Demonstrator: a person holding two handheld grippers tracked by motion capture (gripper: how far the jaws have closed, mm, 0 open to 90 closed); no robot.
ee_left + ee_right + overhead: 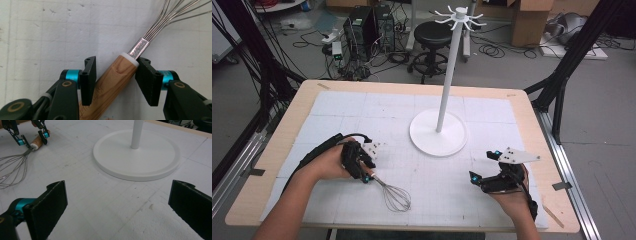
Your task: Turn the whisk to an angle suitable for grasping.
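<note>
A wire whisk (394, 196) with a wooden handle (112, 80) lies on the white mat, left of centre near the front. My left gripper (367, 173) is open, its jaws on either side of the handle just below the white collar (128, 58). The right jaw touches the collar; a thin gap shows at the left jaw. The right gripper view shows the same straddle from afar, with the left gripper (32, 138) over the whisk (15, 167). My right gripper (484, 165) hovers wide open at the front right, with nothing between its jaws (117, 202).
A white hanging stand (447, 90) with a round base (427, 137) rises from the mat's middle, its hooked top high at the back. Its base (155, 162) lies just ahead of my right gripper. Beyond the wooden table edge are a stool, computers and cables.
</note>
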